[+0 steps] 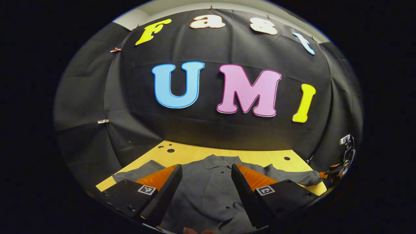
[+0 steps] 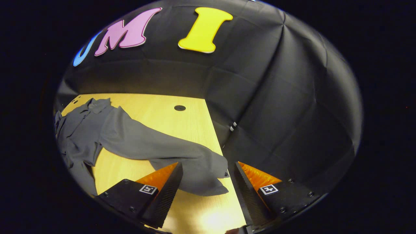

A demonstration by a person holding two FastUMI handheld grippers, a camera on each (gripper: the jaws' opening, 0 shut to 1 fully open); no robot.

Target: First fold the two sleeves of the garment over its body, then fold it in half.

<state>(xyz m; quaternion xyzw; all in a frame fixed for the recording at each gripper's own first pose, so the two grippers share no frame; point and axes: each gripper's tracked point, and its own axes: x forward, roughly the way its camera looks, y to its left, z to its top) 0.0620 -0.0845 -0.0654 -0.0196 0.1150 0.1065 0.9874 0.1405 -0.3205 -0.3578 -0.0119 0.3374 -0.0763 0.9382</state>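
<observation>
Left gripper view: a grey button-front shirt [image 1: 208,191] of soft, lightly creased cloth lies flat on the pale wooden table [image 1: 260,156] at lower centre, collar toward the wall, one sleeve out to each side. The left gripper [image 1: 206,188] hangs above the body, its ribbed wedge fingers spread with nothing between them.

Right gripper view: the shirt's body sits at centre left and one long sleeve [image 2: 162,146] runs to lower centre, the cuff near the table's right edge. The right gripper [image 2: 206,187] hovers with jaws spread, the cuff between the tips, ungripped.
</observation>
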